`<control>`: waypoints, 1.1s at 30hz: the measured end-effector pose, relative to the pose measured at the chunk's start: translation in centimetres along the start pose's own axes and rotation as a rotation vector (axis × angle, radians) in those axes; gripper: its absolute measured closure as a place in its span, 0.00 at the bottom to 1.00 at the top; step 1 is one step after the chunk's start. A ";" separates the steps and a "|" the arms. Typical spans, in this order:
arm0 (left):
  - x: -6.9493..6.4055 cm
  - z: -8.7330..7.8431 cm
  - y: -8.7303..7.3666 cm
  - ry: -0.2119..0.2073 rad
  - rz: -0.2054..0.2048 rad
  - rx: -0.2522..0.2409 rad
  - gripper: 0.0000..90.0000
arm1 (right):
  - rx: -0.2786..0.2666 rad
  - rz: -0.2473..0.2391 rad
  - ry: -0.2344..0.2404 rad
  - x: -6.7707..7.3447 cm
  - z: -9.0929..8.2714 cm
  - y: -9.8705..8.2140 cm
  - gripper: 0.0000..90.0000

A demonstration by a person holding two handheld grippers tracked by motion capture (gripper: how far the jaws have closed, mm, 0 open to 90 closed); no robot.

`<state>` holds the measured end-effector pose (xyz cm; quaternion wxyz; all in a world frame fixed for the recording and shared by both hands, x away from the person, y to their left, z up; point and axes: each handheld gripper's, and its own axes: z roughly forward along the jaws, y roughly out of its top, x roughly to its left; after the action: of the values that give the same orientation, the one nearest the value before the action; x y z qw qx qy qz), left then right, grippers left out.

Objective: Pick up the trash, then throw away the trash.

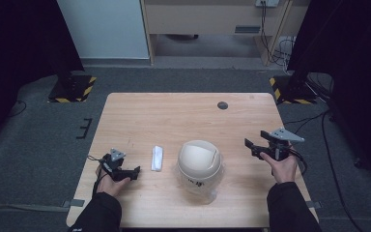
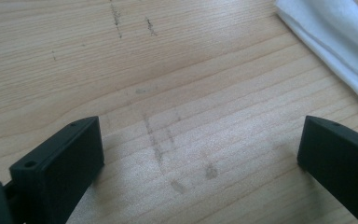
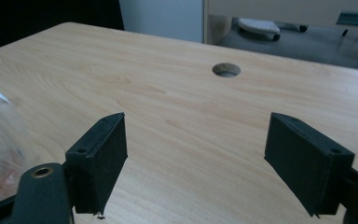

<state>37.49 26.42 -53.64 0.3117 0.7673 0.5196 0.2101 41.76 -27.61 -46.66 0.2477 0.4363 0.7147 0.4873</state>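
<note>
Resting low over the light wooden table (image 1: 174,116), my left gripper (image 1: 134,172) sits at the near left with its black jaws spread wide and nothing between them; in the left gripper view only bare, faintly scuffed wood lies in the gap. A folded white cloth (image 1: 157,158) lies just to its right, apart from the jaws. Near the middle stands a cream dome-shaped bin (image 1: 199,162) with a swing lid, wrapped in clear plastic (image 3: 0,140). My right gripper (image 1: 252,146) hovers right of the bin, jaws wide and empty. A round cable hole (image 3: 226,70) sits toward the far edge.
</note>
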 end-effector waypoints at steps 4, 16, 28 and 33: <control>0.0 0.0 0.0 0.000 0.000 0.000 0.00 | -0.022 -0.009 -0.001 0.1 -0.4 0.8 0.23; 0.0 0.0 0.0 0.001 0.001 0.000 0.00 | -0.070 0.000 0.053 0.7 -0.7 3.4 0.17; 0.0 0.0 0.0 0.002 0.000 0.000 0.00 | -0.091 -0.004 0.141 1.9 0.1 5.8 0.13; 0.0 0.0 0.0 0.002 0.000 0.000 0.00 | -0.083 -0.025 0.166 2.5 0.6 6.5 0.13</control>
<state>37.48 26.37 -53.65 0.3110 0.7670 0.5201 0.2107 43.49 -24.26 -40.77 0.2115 0.3750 0.7174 0.5478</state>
